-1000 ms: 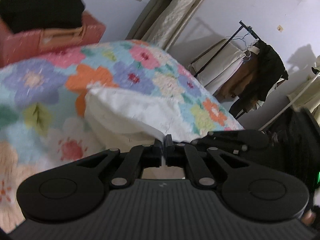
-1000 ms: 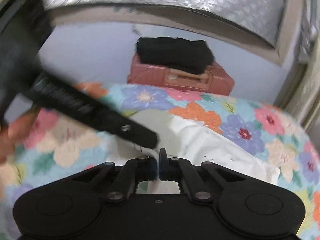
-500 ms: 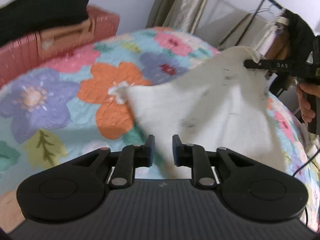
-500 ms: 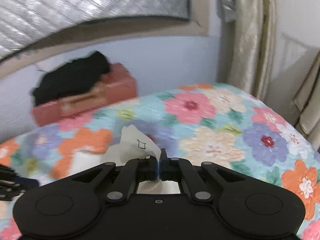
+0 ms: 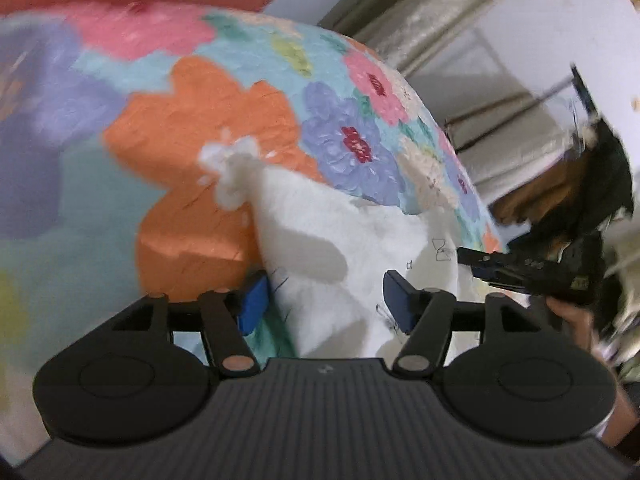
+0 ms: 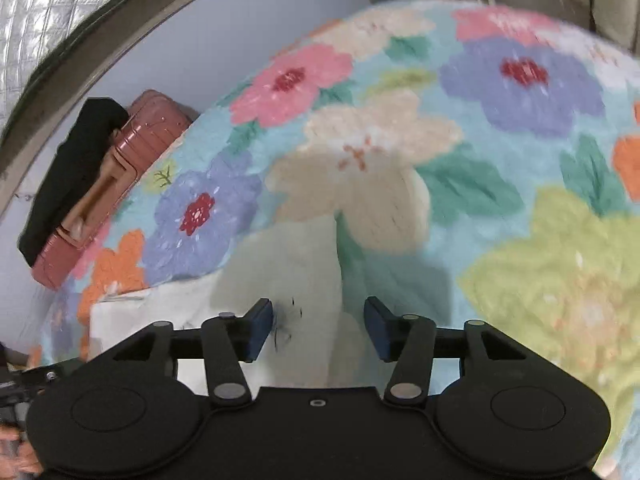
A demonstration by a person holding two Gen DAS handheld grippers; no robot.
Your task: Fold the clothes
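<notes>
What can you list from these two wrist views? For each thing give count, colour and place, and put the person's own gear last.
White garment: one, white with small dark marks, lying on the bedspread in front of both grippers.
Floral bedspread: one, light blue with pink, purple, orange, cream and green flowers, covering the bed.
Suitcase: one, pinkish red, at the far edge of the bed by the wall.
Black clothes: one pile, black, on top of the suitcase.
Curtain: beige, against the wall beyond the bed.
Clothes rack: one, dark frame with dark and brown garments, blurred, right of the bed.
Left gripper: one, black with blue pads, open over the garment.
Right gripper: one, black with blue pads, open over the garment.
</notes>
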